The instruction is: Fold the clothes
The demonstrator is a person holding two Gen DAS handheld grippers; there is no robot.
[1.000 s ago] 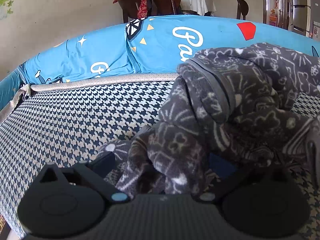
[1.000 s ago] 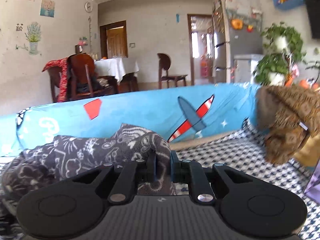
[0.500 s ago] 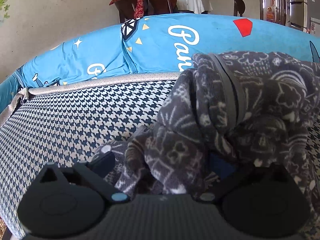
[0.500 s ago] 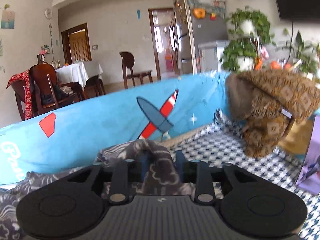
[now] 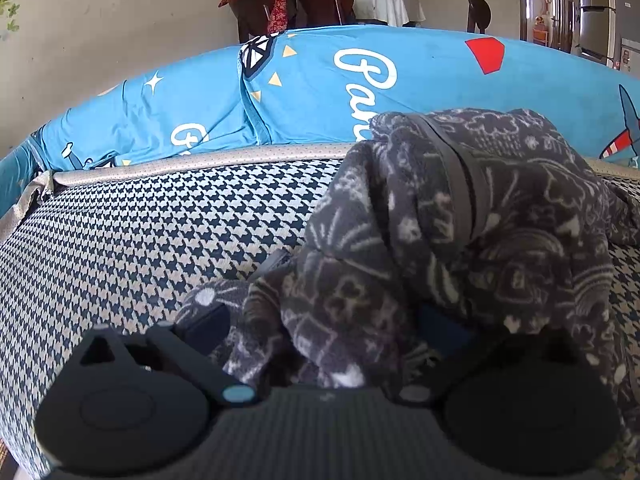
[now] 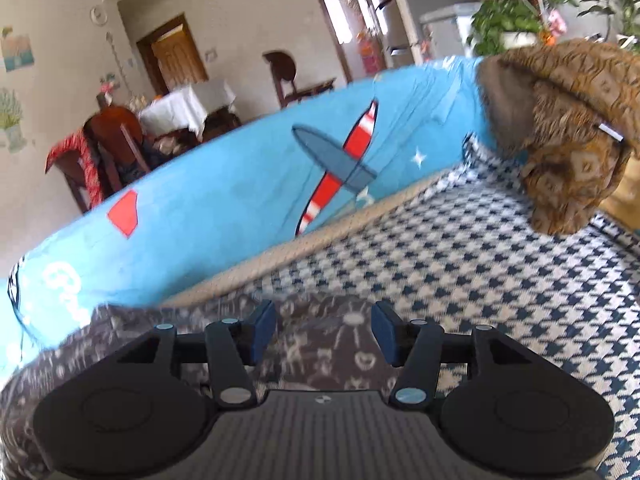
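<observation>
We note the left claw (image 5: pixel 320 332) wide, its right finger hidden under the grey patterned garment (image 5: pixel 460 240) heaped lower right on the houndstooth sofa seat (image 5: pixel 140 248), right claw (image 6: pixel 323 334) wide, holding nothing, garment blurred beneath, brown garment (image 6: pixel 568 128) cut off upper right.

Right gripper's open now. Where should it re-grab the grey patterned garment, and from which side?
Probably the flat edge of the grey patterned garment lying on the houndstooth cushion, just ahead of the right gripper. Come in low from the front, along the cushion: the cloth lies thin and flat there, while the part bunched in the left gripper is bulky.
</observation>
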